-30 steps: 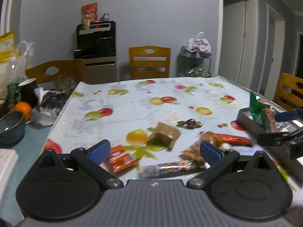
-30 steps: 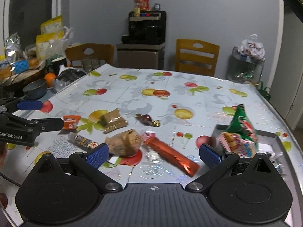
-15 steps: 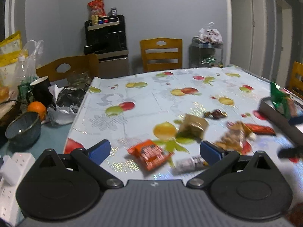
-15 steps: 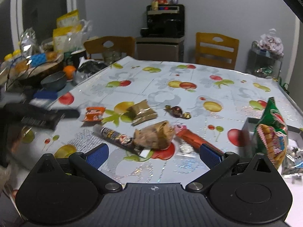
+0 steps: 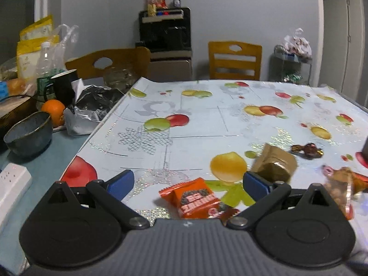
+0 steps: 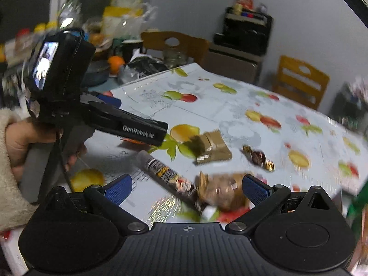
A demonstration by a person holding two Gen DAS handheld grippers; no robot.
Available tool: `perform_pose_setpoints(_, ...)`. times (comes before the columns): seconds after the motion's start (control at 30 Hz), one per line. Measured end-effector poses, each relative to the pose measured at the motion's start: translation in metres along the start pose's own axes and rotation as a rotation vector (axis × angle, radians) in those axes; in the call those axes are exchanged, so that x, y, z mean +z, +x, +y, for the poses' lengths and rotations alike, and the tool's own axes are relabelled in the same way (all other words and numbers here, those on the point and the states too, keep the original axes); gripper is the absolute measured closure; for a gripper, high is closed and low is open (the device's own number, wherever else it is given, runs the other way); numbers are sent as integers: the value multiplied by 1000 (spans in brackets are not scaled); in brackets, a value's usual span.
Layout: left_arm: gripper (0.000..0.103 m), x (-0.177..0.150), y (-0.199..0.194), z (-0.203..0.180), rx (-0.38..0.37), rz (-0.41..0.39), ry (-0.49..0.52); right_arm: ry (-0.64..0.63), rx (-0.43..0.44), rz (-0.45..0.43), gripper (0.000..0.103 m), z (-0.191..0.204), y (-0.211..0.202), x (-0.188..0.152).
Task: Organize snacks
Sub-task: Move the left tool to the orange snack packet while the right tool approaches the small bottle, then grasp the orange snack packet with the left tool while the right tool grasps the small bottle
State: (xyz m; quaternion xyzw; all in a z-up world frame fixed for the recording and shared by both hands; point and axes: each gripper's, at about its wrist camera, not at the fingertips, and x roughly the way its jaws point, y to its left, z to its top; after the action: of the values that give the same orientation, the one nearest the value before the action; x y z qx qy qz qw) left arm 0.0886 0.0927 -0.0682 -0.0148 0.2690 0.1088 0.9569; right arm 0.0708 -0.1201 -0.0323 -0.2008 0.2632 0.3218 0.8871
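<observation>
Two tongs: both spread wide and holding nothing; the left tongs (image 5: 187,182) hang low over the near edge of the desk (image 5: 207,124), the right tongs (image 6: 186,185) further along the same edge.
Nearest snack: the orange packet (image 5: 195,199) lies flat between the left fingers, close to the near edge, not touched yet as far as I can tell.
Other snacks: a brown packet (image 5: 273,164) just beyond it, a dark wrapped candy (image 5: 307,149) further in, a long tube snack (image 6: 165,172) and a clear bag of brownish pieces (image 6: 222,192) ahead of the right tongs.
Risk, left: the packet is thin and flat, so I'd expect the fingers to skid over the glossy cloth or shove it off the near edge.
Risk, right: that view is smeared with motion; a hurried grab could catch the tube and the bag together, since they touch.
Risk, collision: the left tongs' body (image 6: 128,124) sits just beside the tube, so both could bump reaching inward.
</observation>
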Motion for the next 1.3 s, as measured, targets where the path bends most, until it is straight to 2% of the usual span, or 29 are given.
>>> perform_pose_setpoints(0.1,1,-7,11,7,-18,42,-18,-70,-17,12,0,7,18,5)
perform_pose_setpoints(0.3,1,-7,8,8,-58,-1,9,-144,64,23,4,17,44,8)
perform_pose_setpoints(0.47,1,-7,14,9,-105,49,0,-110,123,55,15,18,59,10)
perform_pose_setpoints(0.63,1,-9,22,8,-105,96,-2,-85,155,49,17,21,61,9)
perform_pose_setpoints(0.77,1,-10,26,7,-111,124,2,-8,211,81,32,14,61,8)
perform_pose_setpoints(0.8,1,-10,25,7,-113,127,1,17,220,88,32,11,61,8)
perform_pose_setpoints(1.0,1,-12,26,4,-130,138,15,45,214,104,43,9,58,7)
perform_pose_setpoints(1.1,1,-12,25,5,-135,136,8,61,211,104,53,11,57,6)
perform_pose_setpoints(1.17,1,-12,25,6,-139,135,3,77,195,107,63,12,55,6)
perform_pose_setpoints(1.3,2,-12,25,9,-145,132,-6,125,175,123,72,11,50,5)
